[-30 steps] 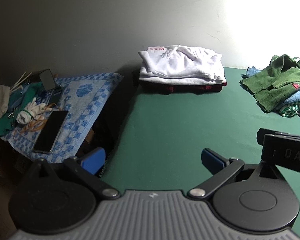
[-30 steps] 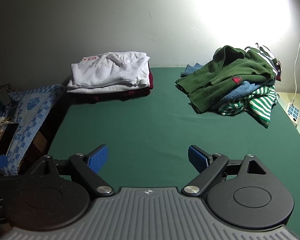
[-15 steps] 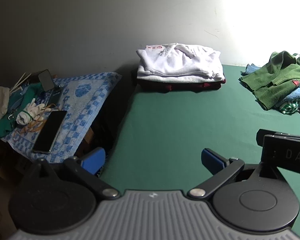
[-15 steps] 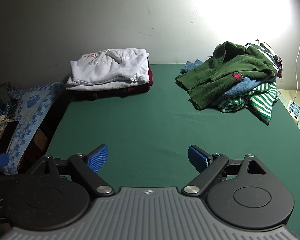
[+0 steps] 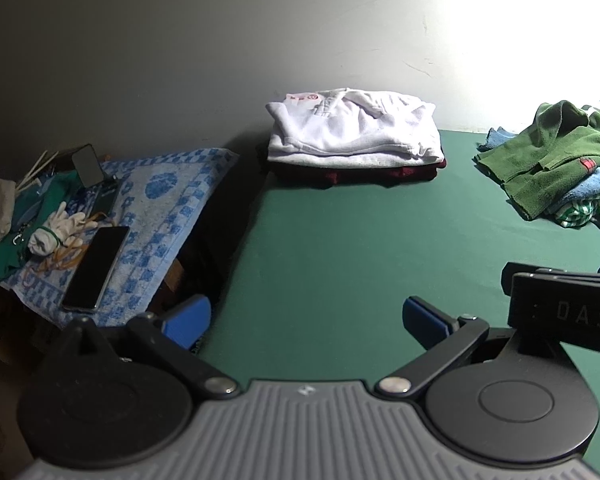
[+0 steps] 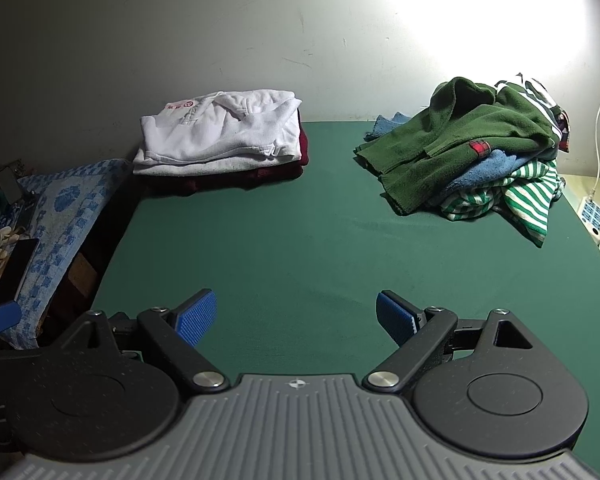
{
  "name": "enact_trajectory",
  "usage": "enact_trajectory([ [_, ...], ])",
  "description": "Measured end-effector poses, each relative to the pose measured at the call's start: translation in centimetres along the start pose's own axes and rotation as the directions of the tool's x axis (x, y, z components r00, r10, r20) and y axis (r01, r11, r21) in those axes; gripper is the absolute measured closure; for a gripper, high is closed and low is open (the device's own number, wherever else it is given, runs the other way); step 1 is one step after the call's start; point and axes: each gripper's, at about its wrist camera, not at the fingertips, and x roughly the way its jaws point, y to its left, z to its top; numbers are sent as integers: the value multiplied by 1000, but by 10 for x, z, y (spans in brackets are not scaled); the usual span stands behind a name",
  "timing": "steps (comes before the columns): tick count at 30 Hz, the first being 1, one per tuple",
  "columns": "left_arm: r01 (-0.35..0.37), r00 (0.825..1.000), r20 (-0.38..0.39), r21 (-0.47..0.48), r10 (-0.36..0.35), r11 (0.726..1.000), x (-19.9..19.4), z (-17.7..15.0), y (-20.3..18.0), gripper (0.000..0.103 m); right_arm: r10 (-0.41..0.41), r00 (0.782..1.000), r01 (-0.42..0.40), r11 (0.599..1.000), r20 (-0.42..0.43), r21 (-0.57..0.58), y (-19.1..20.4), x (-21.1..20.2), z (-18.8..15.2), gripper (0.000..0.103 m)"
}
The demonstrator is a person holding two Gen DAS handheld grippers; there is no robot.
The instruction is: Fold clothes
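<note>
Glare from a bright light washes out the wall's upper right in both views, and the left wrist view cuts the unfolded pile [image 5: 560,168] off at its right edge. Print on the white top's collar area is too small to read.

The left gripper [image 5: 306,318] and the right gripper [image 6: 296,316] both have their fingers spread wide, grasping nothing, hovering over bare green tabletop [image 6: 300,248]. The folded stack [image 6: 220,136], white garments over a dark red one, lies well ahead of the right gripper's fingers and to their left, against the wall. The unfolded pile, a green fleece over blue and green-striped pieces, lies well ahead and to the right of those fingers.

Left of the left gripper's fingers, beyond the tabletop's edge, a blue patterned towel [image 5: 160,216] carries a dark phone [image 5: 96,268] and white gloves [image 5: 56,228]. A power strip [image 6: 592,216] sits off the tabletop's right edge with a white cable running up the wall.
</note>
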Motion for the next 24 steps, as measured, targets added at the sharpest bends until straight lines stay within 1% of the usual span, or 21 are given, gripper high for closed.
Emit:
enact_trajectory([
  [24, -8, 1000, -13, -6, 7, 1000, 7, 1, -2, 0, 1, 1000, -1, 1000, -4, 5, -4, 8, 2, 14],
])
